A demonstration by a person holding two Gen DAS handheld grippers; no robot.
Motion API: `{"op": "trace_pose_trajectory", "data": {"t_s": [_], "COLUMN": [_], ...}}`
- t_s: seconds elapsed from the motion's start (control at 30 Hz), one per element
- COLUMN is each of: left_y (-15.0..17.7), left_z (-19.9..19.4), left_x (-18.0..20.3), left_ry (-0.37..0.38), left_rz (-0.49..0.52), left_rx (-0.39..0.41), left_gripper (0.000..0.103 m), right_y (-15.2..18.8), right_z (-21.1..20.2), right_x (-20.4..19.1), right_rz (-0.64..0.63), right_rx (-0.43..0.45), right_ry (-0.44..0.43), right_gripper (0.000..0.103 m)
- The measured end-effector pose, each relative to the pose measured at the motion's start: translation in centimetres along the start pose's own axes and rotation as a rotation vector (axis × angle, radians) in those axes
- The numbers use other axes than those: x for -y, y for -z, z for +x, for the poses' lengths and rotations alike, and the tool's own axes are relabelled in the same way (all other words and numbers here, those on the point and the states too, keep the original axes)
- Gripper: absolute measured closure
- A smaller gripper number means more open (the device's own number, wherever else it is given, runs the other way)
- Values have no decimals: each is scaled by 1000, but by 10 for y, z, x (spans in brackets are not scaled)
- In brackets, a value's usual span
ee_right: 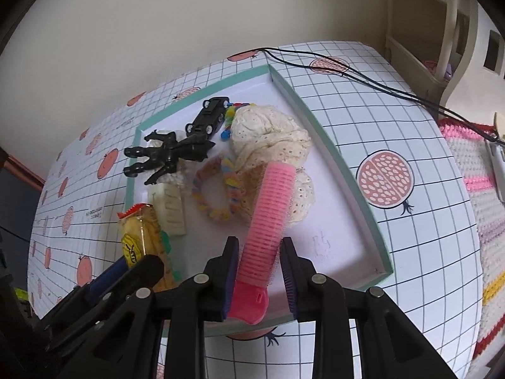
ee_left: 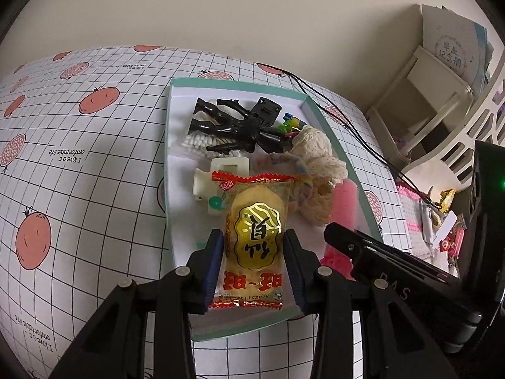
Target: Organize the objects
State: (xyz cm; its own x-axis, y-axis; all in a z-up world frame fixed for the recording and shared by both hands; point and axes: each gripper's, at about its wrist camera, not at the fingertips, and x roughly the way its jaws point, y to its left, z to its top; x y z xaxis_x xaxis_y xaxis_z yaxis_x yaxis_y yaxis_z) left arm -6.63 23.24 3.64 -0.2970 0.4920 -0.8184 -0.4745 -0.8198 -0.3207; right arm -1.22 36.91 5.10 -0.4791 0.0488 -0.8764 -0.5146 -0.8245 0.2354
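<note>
Looking at: both wrist cams, I'm over a shallow tray (ee_left: 328, 117) with a green rim, on a grid tablecloth (ee_left: 94, 158) with fruit prints.
Left gripper (ee_left: 254, 246): jaws pinched on a snack packet (ee_left: 254, 237), one pad on each long edge, packet held over the tray's near end.
Right gripper (ee_right: 259, 260): jaws clamped around a pink hair roller (ee_right: 268, 218), near its handle end; the far end reaches over a cream lace cloth (ee_right: 268, 132).
Tray contents: black toy figure (ee_left: 227, 126), black toy car (ee_right: 210, 117), white hair clip (ee_left: 221, 173), pastel hair tie (ee_right: 217, 189), all crowded toward the far half.
Off to the side: black cable (ee_left: 347, 126) running across the table past the tray.
</note>
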Motion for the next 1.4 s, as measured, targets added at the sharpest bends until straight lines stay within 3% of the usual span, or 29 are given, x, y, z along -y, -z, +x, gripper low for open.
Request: {"op": "trace_pose_trajectory", "data": {"t_s": [0.13,0.23,0.37,0.6,0.77,0.87,0.97,1.1,1.2,1.4], "left_y": [0,-1,-2,-9,-10,-9,-10,-9,-9,-8], "left_z": [-2,-5,-12,-29,-34,-36,-38,-45,-52,-72], "left_x": [-3,-2,-3,-22,-50,-66,-80,-95,-102,-117], "left_ry": [5,11,20,-54,-135,-195,-231,-261,-309,-335], "left_rz": [-1,-3,-7,-73,-159,-188,-211,-246,-247,-239], "left_rx": [-10,-1,24,114,122,127,126,150,177,224], "left_gripper": [59,52,52,52,51,40,37,10,1,0], "right_y": [1,1,1,0,-1,-1,0,2,5,9], "right_z": [-2,-4,-5,-9,-10,-10,-11,-15,-18,-27], "right_x": [1,4,1,-11,-16,-19,-25,-37,-45,-51], "right_rz": [-7,9,-3,-49,-65,-71,-87,-123,-152,-142], "right_rx": [10,13,19,42,55,60,70,96,111,146], "right_ry": [8,-6,3,-3,-12,-13,-17,-28,-27,-41], "right_gripper": [64,62,62,62,62,51,41,17,3,0]}}
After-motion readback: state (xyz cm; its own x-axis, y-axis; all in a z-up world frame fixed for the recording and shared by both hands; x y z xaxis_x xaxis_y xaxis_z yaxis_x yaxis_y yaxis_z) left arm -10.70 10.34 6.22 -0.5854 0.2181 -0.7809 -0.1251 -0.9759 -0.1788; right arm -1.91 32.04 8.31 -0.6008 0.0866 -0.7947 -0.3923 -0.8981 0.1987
